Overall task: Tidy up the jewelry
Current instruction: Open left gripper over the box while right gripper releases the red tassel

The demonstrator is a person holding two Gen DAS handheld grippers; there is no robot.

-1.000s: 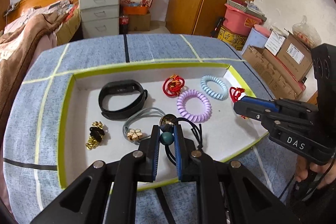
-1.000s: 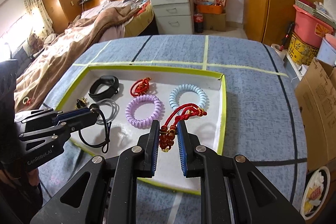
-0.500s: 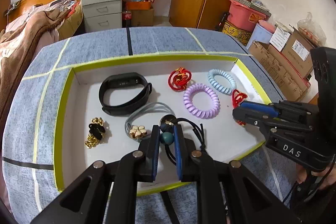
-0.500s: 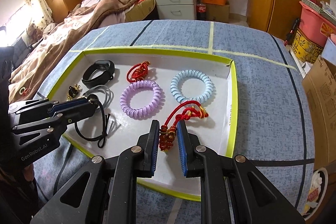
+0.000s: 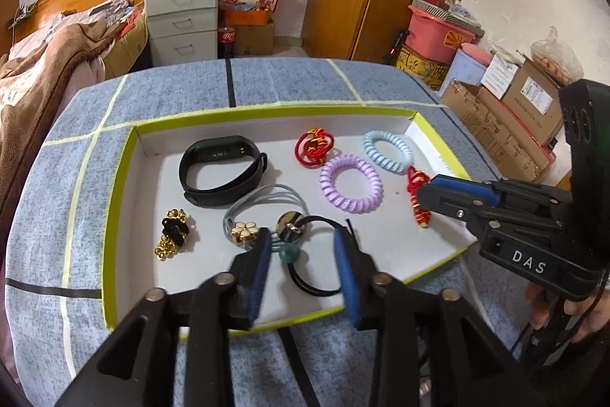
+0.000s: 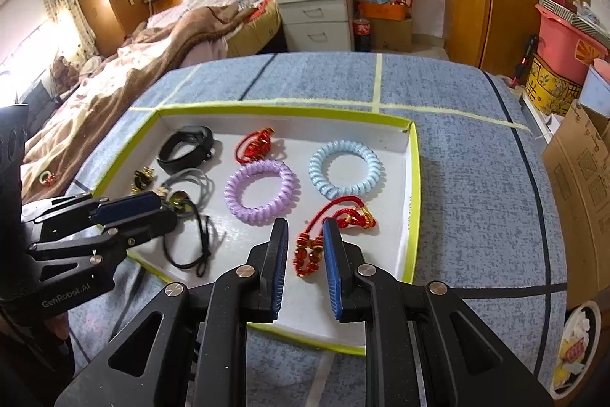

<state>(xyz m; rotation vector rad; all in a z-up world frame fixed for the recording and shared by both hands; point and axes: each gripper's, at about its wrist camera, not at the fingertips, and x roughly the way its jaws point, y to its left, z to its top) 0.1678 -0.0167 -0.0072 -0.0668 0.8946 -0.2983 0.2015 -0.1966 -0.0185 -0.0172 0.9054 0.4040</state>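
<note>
two views are showing one white tray (image 5: 137, 216) with a yellow-green rim, sitting on a blue-grey tablecloth (image 5: 45, 185).

in the left wrist view, the left gripper (image 5: 303, 250) is hovering over the tray's near edge with its jaws standing wide apart, gripping nothing. a black hair tie (image 5: 305, 273) with a green bead and a round charm is lying on the tray floor between the fingers, not pinched. a grey hair tie (image 5: 263, 205) with a flower charm is lying just beside it. a black wristband (image 5: 223, 170), a gold bead cluster (image 5: 171, 233), a red knot (image 5: 314, 147), a purple coil (image 5: 350, 184) and a blue coil (image 5: 387, 145) are resting further in. the right gripper (image 5: 423, 191) is reaching in from the right, near a red cord (image 5: 417, 195).

in the right wrist view, the right gripper (image 6: 305, 254) is holding its jaws partly open, and the red cord (image 6: 335, 231) is lying on the tray (image 6: 413, 201) between the fingers, apparently ungripped. the purple coil (image 6: 261, 191) and blue coil (image 6: 345, 168) are lying just beyond it. the left gripper (image 6: 152, 208) is entering from the left above the black hair tie (image 6: 194, 243).
</note>
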